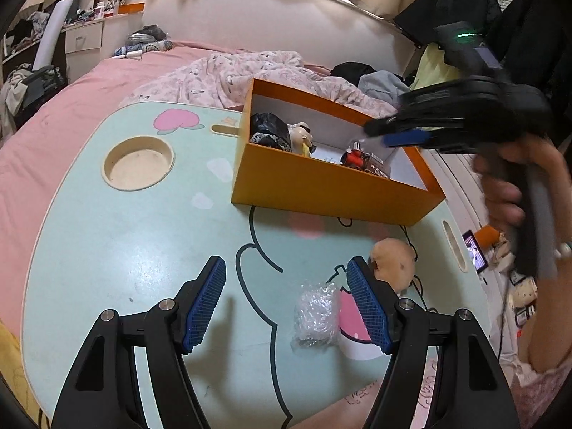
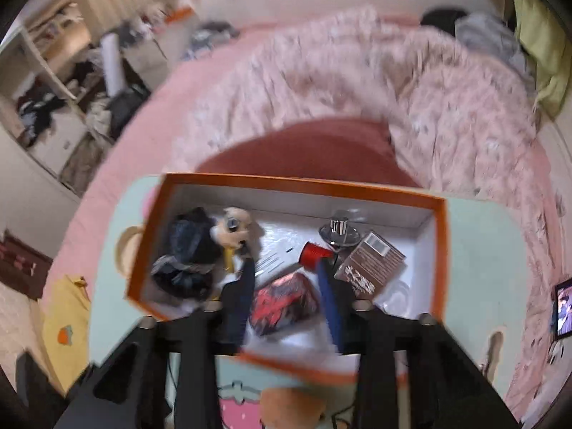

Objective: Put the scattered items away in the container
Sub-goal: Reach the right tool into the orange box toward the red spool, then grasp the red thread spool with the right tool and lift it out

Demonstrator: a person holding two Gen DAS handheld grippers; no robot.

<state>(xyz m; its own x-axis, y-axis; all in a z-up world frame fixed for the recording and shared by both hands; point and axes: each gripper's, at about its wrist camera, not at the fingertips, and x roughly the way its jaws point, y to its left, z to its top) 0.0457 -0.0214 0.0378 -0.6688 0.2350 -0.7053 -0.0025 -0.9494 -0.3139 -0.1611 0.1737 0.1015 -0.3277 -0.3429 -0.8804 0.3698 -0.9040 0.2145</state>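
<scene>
Hovering over the orange box (image 2: 296, 184) at the worktop's (image 1: 107, 236) far edge, your right gripper (image 2: 286, 279) has its jaws partly apart around a red-and-black packet (image 2: 282, 304); blur hides whether the pads touch it. Your left gripper (image 1: 286, 304) is spread wide and empty above the worktop's near edge, with a clear crinkled wrapper (image 1: 316, 312) between its fingers and a tan plush toy (image 1: 393, 261) just beside the right finger.

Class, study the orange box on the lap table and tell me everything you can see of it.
The rectangular orange cardboard box is open-topped and lidless, with a white lining. It rests flat on the pale green cartoon-print lap table. Inside lie a crumpled black bag, a small figurine, a red spool, a brown packet and a red-black packet. The right tongs hang over its near edge.
</scene>
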